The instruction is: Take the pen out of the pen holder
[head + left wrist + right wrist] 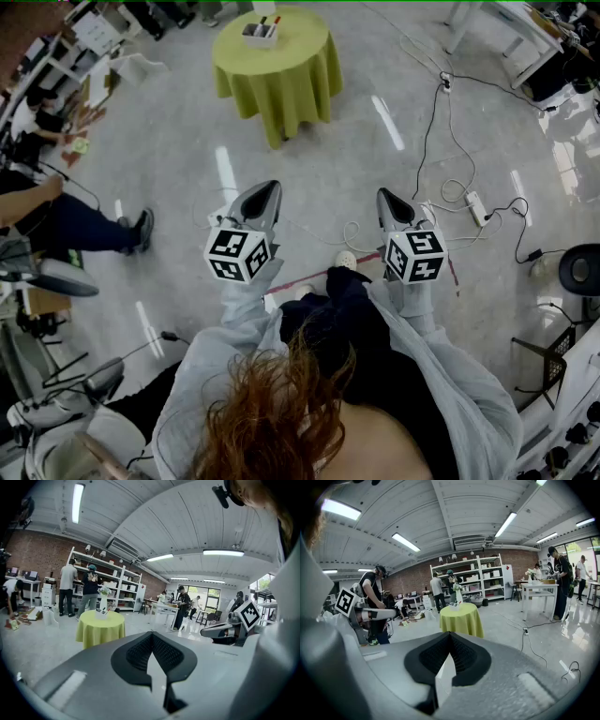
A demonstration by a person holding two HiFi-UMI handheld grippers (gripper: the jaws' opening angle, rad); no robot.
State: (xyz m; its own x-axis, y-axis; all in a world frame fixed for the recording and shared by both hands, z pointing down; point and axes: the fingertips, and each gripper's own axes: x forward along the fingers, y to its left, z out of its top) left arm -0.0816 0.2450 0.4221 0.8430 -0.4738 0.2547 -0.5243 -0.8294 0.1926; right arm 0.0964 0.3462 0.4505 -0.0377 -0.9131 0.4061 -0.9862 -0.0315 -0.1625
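The white pen holder (261, 34) with a red and a dark pen stands on a round table with a yellow-green cloth (278, 67), far ahead across the floor. In the left gripper view the pen holder (101, 614) sits beside a vase of flowers (103, 602); in the right gripper view the pen holder (453, 605) shows small on the same table (461, 619). My left gripper (265, 192) and right gripper (389, 199) are held side by side in front of the person's chest, both pointing towards the table. Each has its jaws shut with nothing between them.
Cables and a power strip (476, 208) lie on the grey floor at the right. A seated person (56, 220) is at the left. People stand at white shelves (93, 581) behind the table. A white table (540, 592) stands at the right.
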